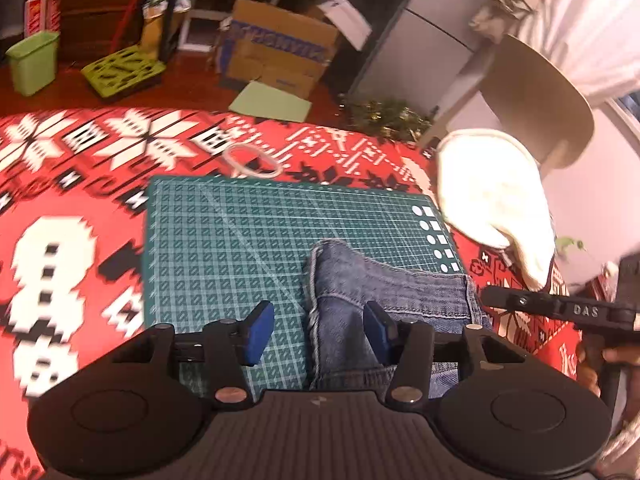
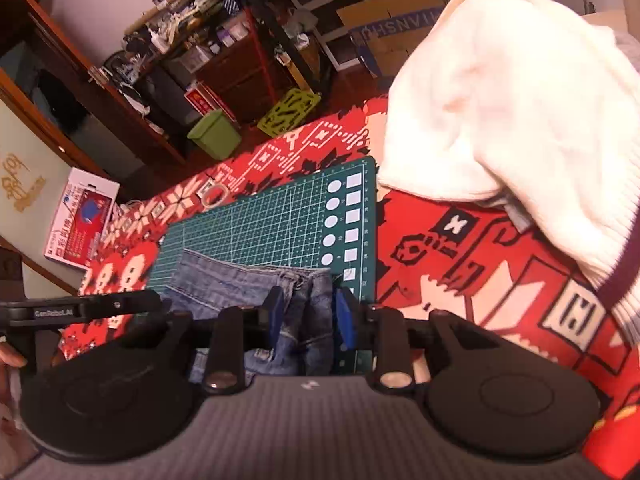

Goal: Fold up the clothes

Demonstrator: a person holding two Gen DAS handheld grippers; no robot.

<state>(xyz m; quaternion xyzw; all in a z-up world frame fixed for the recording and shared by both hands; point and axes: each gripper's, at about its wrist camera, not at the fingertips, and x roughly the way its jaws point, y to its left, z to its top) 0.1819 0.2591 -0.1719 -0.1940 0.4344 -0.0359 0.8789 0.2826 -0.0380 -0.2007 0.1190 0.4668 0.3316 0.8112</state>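
A pair of blue jeans (image 1: pixel 384 292) lies bunched on a green cutting mat (image 1: pixel 240 232) on a red patterned cloth. My left gripper (image 1: pixel 320 330) is open, its blue pads astride the left edge of the jeans, just above it. In the right wrist view my right gripper (image 2: pixel 310 318) has its blue pads on either side of a raised fold of the jeans (image 2: pixel 240 284) at the waistband end; I cannot tell if it pinches. A white garment (image 2: pixel 500 112) lies to the right of the mat (image 2: pixel 280 216); it also shows in the left wrist view (image 1: pixel 492 196).
A clear ring (image 1: pixel 252 162) lies on the red cloth (image 1: pixel 80 184) beyond the mat. A chair (image 1: pixel 536 96) stands at the far right corner. Cardboard boxes (image 1: pixel 280 48), a green bin (image 1: pixel 32 62) and shelves stand on the floor behind. A boxed item (image 2: pixel 80 220) leans at left.
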